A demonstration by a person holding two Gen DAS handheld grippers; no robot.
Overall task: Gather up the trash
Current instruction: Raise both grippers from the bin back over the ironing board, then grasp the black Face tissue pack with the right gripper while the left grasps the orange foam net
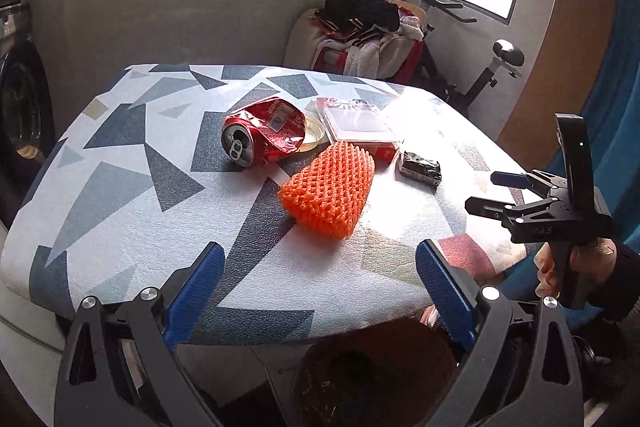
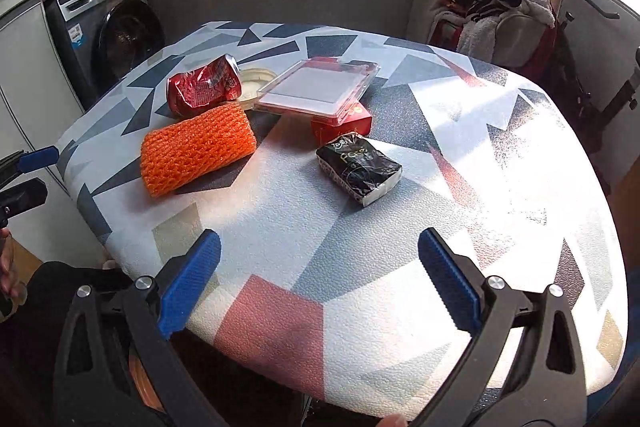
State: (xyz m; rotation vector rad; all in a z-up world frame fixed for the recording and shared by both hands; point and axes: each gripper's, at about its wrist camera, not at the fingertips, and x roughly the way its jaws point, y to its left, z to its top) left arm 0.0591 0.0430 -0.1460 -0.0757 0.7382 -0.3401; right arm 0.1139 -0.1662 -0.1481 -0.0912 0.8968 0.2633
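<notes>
On the patterned table (image 1: 120, 211) (image 2: 400, 227) lie a crushed red can (image 1: 262, 135) (image 2: 204, 87), an orange foam net (image 1: 328, 191) (image 2: 196, 151), a clear plastic tray (image 1: 356, 121) (image 2: 320, 87) on a red box (image 2: 340, 125), a black tissue pack (image 1: 420, 167) (image 2: 358, 167) and a round lid (image 1: 310, 135) (image 2: 256, 83). My left gripper (image 1: 320, 291) is open and empty at the near table edge. My right gripper (image 2: 320, 291) is open and empty, also at the near edge; it shows at the right in the left wrist view (image 1: 486, 193).
A dark bin (image 1: 372, 379) stands below the table's near edge. A washing machine (image 2: 108, 35) is at the left. A chair piled with clothes (image 1: 360, 35) (image 2: 488, 15) and an exercise bike (image 1: 492, 67) stand behind the table.
</notes>
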